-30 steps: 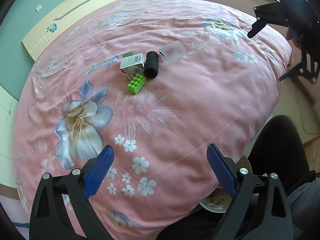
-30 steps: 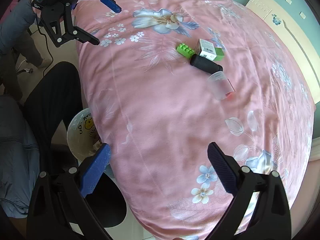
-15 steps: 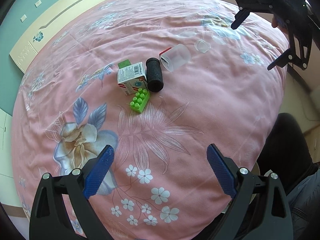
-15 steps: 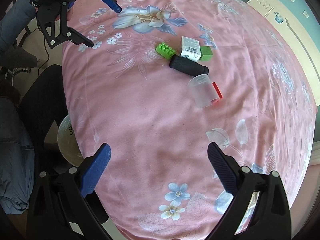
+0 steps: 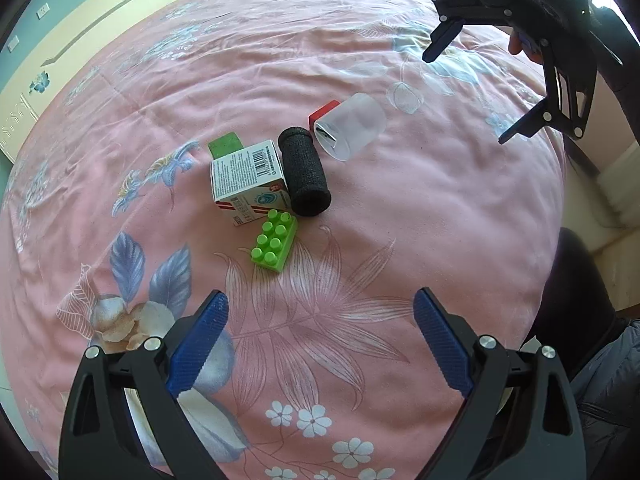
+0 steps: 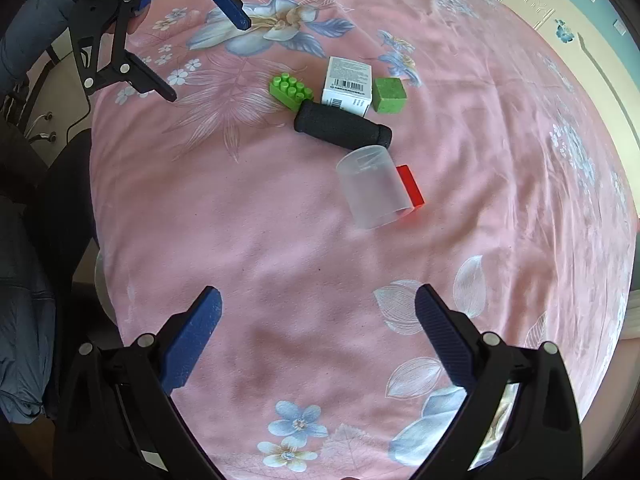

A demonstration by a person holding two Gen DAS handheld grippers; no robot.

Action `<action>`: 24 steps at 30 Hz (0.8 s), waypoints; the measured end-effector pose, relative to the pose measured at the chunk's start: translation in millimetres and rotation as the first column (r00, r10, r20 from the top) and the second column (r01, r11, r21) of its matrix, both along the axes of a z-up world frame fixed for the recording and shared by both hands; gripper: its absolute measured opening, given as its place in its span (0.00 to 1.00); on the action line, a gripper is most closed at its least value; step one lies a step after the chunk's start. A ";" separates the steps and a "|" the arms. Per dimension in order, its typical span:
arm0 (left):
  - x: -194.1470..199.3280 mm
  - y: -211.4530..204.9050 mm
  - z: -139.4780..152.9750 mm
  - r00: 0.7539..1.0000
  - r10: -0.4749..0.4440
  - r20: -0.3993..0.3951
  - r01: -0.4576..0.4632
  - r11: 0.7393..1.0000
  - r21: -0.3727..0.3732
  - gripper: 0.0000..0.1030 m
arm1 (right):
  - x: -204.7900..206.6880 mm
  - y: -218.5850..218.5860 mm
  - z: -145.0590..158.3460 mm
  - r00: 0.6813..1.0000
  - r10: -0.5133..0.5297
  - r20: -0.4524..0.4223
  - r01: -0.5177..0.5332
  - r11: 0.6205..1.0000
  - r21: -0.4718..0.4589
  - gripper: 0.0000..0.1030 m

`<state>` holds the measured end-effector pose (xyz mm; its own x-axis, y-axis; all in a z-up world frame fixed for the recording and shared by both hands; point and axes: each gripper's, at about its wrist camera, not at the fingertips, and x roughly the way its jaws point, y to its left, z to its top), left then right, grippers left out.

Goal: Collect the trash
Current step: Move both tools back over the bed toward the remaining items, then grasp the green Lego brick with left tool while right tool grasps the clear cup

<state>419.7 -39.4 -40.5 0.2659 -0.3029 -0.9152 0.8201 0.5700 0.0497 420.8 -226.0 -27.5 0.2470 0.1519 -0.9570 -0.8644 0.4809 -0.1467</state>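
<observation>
A cluster lies on the pink flowered bedspread (image 5: 400,208): a white printed carton (image 5: 246,176), a black foam cylinder (image 5: 304,170), a green studded brick (image 5: 274,244), a green cube (image 5: 226,145), a clear plastic cup on its side (image 5: 350,126) and a red block (image 5: 323,111). My left gripper (image 5: 320,340) is open and empty, just short of the green brick. My right gripper (image 6: 318,334) is open and empty, short of the cup (image 6: 374,188). The right wrist view also shows the carton (image 6: 346,86), cylinder (image 6: 342,128), brick (image 6: 290,90), cube (image 6: 389,95) and red block (image 6: 410,186).
The bed's edge runs along the right in the left wrist view, with the person's dark legs (image 5: 576,280) beside it. A pale round bin (image 6: 100,276) sits on the floor by the bed edge. A cream headboard (image 5: 92,40) stands at the far side.
Both grippers have moved in over the bed toward the cluster, which now looks larger and closer in each view. Both jaws stay open. The objects have not moved.
</observation>
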 end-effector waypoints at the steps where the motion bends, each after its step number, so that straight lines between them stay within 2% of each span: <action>1: 2.2 -1.4 -1.4 1.000 -0.014 0.003 0.014 1.000 0.000 0.92 | 3.8 0.4 -2.2 1.000 0.000 0.001 0.000 1.000 -0.001 0.92; 11: 32.7 -13.6 -19.0 0.998 -0.056 -0.021 0.057 0.998 0.010 0.92 | 38.3 10.9 -26.4 0.999 0.008 -0.031 -0.009 1.000 -0.027 0.92; 24: 57.4 -20.3 -42.0 0.993 -0.089 -0.080 0.090 0.996 0.012 0.92 | 71.0 25.9 -47.7 0.997 0.039 -0.067 -0.040 0.999 -0.014 0.92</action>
